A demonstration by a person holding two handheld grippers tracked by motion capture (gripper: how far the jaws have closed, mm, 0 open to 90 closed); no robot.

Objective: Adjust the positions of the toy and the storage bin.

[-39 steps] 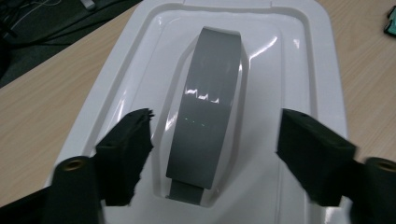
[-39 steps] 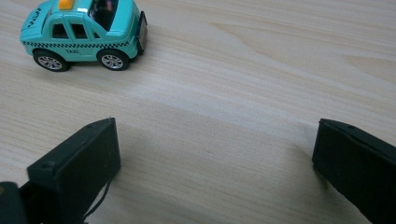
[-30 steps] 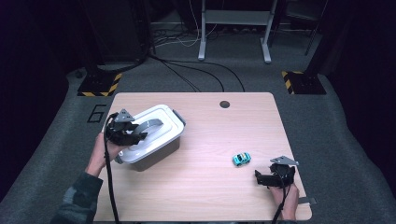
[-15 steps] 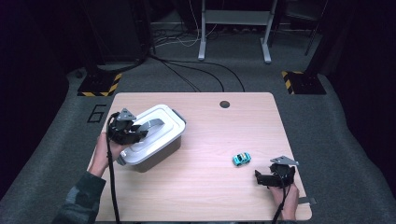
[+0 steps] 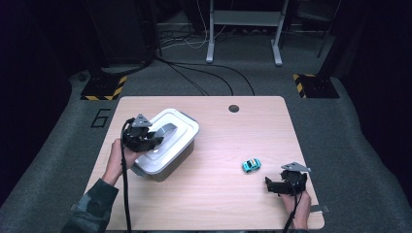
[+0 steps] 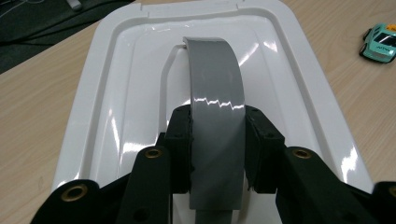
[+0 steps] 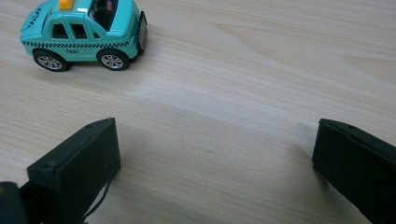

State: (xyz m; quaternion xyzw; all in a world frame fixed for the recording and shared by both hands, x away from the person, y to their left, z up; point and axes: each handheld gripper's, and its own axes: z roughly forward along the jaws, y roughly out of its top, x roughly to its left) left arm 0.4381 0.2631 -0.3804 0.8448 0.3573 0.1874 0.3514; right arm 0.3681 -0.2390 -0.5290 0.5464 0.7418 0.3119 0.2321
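The left hand-held gripper (image 6: pixel 217 154) has just been closing, and its jaws now pinch the grey handle (image 6: pixel 215 116) that arches over the white lid (image 5: pixel 171 127) of the storage box (image 5: pixel 165 165) — a second ago they stood wider around it. The box sits on the left half of the worktop (image 5: pixel 218 204), lid still seated on it. With the handle clamped from both sides, the grip looks ready for a lift or a carry, though that is a judgement. The right hand-held gripper (image 5: pixel 286 184) rests near the worktop's right front corner, jaws spread with nothing between them — the teal toy taxi (image 7: pixel 84 35) stands just ahead of it, apart.
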